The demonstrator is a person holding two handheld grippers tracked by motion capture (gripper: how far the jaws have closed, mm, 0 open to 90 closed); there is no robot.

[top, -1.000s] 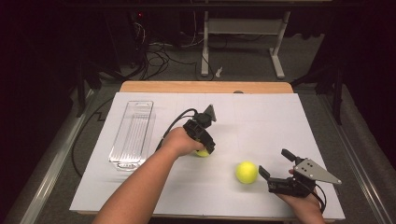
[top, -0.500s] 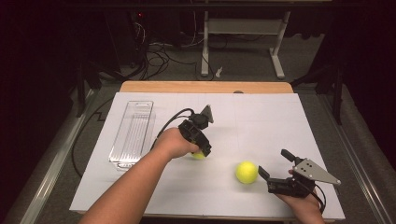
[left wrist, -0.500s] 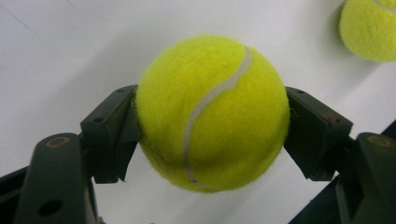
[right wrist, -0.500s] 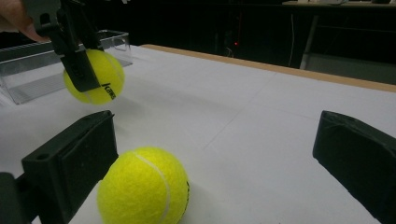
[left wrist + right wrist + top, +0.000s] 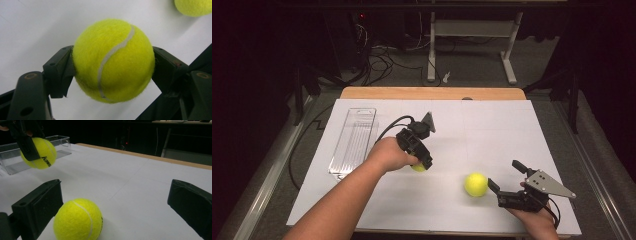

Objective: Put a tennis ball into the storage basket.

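In the high view the left gripper [image 5: 421, 162] sat near the middle of the frame, left of centre, its fingers clenched on a tennis ball [image 5: 418, 167] that peeked out yellow beneath the black body. In the left gripper view that ball [image 5: 113, 60] filled the centre of the frame, pinched at its left and right sides by the two fingers [image 5: 60, 71], with the white counter [image 5: 37, 27] behind it and a gap of shadow under it, so it hung clear of the surface. A ball has no long axis; its white seam ran from the upper right of the ball down to its lower middle in a curve. In the right gripper view the printed lettering on this ball [image 5: 38, 152] faced the lower right. A second tennis ball [image 5: 475, 184] lay on the counter at lower right of the high view, just left of the right gripper [image 5: 503, 183], whose fingers stood released and wide apart. A clear plastic tray [image 5: 354, 141] lay lengthwise at the left, its long side running toward the upper frame.
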